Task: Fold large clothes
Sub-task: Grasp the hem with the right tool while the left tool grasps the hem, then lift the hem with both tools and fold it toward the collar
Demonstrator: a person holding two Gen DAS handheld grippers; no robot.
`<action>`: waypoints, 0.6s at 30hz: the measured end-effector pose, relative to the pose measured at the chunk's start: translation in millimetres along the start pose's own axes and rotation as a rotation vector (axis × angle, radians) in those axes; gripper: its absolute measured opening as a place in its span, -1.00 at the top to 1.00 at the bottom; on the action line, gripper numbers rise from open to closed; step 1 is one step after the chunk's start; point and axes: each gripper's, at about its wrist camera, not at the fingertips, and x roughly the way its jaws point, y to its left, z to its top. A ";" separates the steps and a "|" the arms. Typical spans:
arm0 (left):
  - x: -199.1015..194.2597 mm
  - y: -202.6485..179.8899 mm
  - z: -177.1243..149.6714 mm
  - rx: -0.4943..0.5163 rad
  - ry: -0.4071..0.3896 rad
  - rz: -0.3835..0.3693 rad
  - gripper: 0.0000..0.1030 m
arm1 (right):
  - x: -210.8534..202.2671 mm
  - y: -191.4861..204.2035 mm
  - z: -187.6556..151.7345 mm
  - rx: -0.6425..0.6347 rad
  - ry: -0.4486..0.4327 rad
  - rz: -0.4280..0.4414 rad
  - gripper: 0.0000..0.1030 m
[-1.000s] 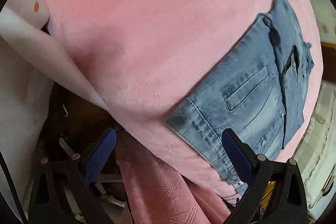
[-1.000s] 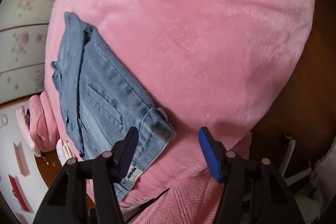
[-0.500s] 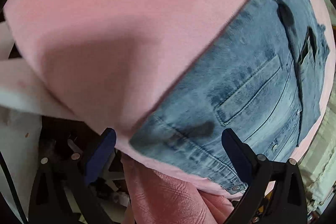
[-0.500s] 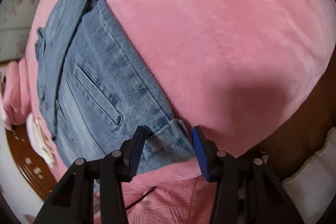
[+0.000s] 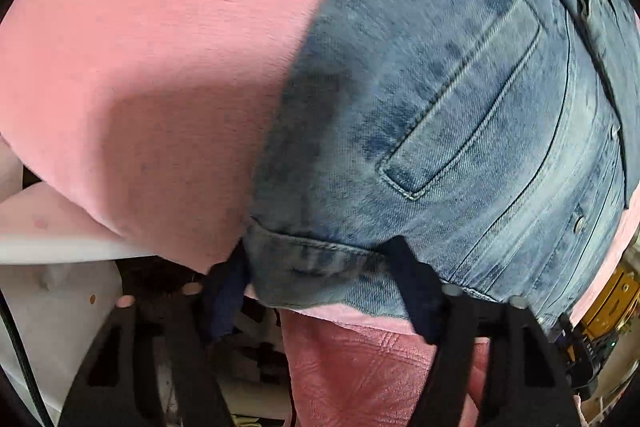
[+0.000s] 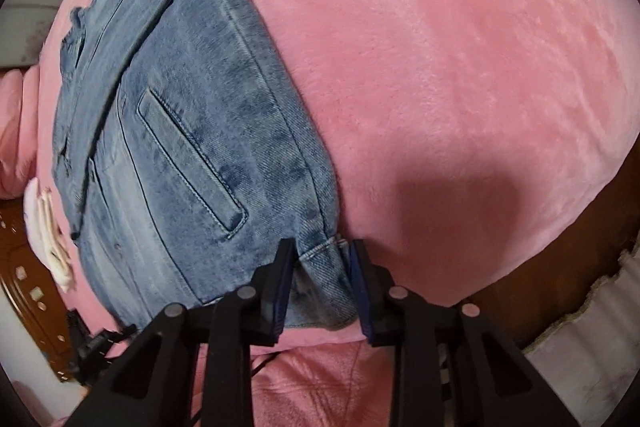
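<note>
A folded blue denim garment [image 5: 440,99] with a welt pocket and metal buttons lies on a pink plush blanket [image 5: 160,47]. In the left wrist view my left gripper [image 5: 320,271] is open, its two fingers straddling the garment's near hem corner. In the right wrist view the same denim garment [image 6: 200,147] lies at the left of the pink blanket [image 6: 460,67]. My right gripper [image 6: 322,263] has closed in on the hem corner and pinches the denim between its blue pads.
A pink quilted cover [image 5: 380,375] hangs below the blanket's near edge. White bedding [image 5: 48,251] sits at the left. Dark wooden furniture [image 6: 560,259] shows at the right edge, and a wooden headboard [image 6: 28,279] with pink and white items is at the left.
Both grippers have moved in toward the garment's near hem. The right gripper narrowed from wide open until it pinched the denim corner. The left gripper now straddles the other hem corner, still open.
</note>
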 end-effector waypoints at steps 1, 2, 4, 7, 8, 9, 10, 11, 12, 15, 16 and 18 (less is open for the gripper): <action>-2.8 2.7 -0.9 -0.011 -0.009 0.005 -0.02 | -0.6 -1.7 1.2 0.012 0.005 0.010 0.48; -5.3 5.2 -1.9 -0.022 -0.015 0.002 0.01 | -1.6 -4.1 2.0 0.017 0.008 0.014 0.49; -12.2 9.6 -4.0 -0.039 -0.025 0.008 0.22 | -3.1 -7.0 0.4 0.016 0.010 0.022 0.53; -19.2 8.0 -8.6 -0.040 -0.040 0.014 0.32 | -7.5 -8.5 1.1 0.013 0.013 0.043 0.56; -22.2 5.0 -11.3 -0.034 -0.048 0.012 0.36 | -9.6 -10.5 1.1 0.021 0.014 0.058 0.57; -26.5 5.6 -13.4 -0.026 -0.056 0.009 0.38 | -11.5 -9.7 1.0 0.031 0.012 0.073 0.57; -31.7 2.4 -17.4 -0.014 -0.070 0.002 0.41 | -13.1 -12.2 -3.1 0.035 0.010 0.083 0.58; -36.0 0.9 -19.7 -0.002 -0.085 -0.007 0.44 | -16.2 -13.7 -4.5 0.039 0.005 0.104 0.59; -41.4 -0.6 -22.8 0.009 -0.102 -0.020 0.46 | -19.0 -14.4 -5.8 0.036 -0.002 0.117 0.60; -63.0 -3.5 -32.8 0.018 -0.164 -0.077 0.57 | -32.7 -13.9 -11.1 0.033 -0.034 0.185 0.64; -70.7 -3.7 -36.9 0.015 -0.183 -0.096 0.73 | -36.9 -11.0 -11.7 0.033 -0.045 0.221 0.65; -84.5 -8.9 -42.3 0.010 -0.212 -0.137 0.73 | -45.1 -6.8 -14.4 0.024 -0.054 0.296 0.66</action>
